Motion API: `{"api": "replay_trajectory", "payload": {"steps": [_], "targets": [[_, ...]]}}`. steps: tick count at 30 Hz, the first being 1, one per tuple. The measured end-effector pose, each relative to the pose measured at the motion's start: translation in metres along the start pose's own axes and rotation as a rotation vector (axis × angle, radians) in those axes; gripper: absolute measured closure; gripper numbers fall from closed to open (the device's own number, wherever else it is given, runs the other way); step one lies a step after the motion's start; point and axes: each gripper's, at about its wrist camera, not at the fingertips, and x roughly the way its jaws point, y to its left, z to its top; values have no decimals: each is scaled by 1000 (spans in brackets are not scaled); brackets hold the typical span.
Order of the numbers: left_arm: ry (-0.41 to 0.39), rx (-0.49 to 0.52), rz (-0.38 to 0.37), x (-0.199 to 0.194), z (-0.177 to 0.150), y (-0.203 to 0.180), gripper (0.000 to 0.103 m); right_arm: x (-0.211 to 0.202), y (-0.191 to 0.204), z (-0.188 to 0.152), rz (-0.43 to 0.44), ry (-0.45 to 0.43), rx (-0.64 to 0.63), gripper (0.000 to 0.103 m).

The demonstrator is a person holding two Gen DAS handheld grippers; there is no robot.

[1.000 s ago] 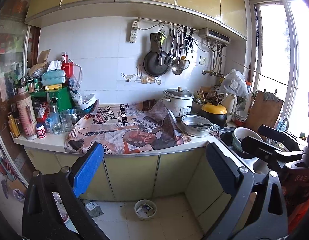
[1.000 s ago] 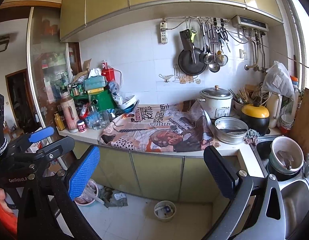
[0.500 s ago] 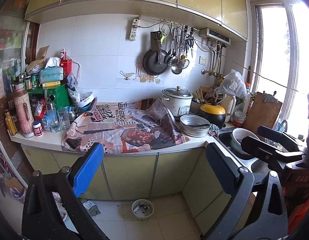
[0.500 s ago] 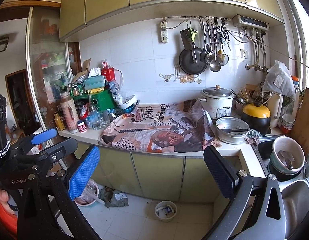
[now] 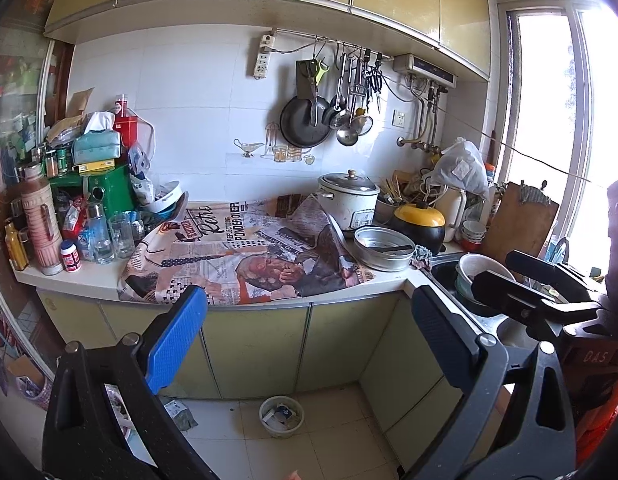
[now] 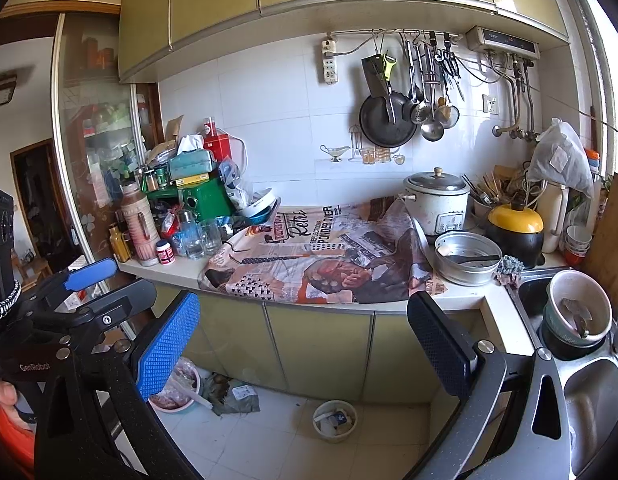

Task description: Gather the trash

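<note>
Barely any change across the last second: view drifted slightly upward and nearer the newspaper-covered white counter. On the tiled floor, crumpled wrappers at left, then small round trash bin. Left gripper and right gripper both spread wide, empty, well above any trash. Collecting not yet begun.

The small bin on the floor holds scraps too small to identify. The left gripper hides part of the crumpled litter below the cabinets, and the right gripper covers one side of the pink basin. The printed newspaper sheet conceals the counter beneath it. The sink is cut off at the frame's edge, and the window is blown out to white
</note>
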Motion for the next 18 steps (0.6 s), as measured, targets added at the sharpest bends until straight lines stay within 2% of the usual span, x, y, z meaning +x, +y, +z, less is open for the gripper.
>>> {"api": "replay_trajectory", "payload": {"steps": [18], "targets": [[-22, 9, 26, 0, 5, 0, 0, 1, 1, 3, -2, -3, 4, 0]]}}
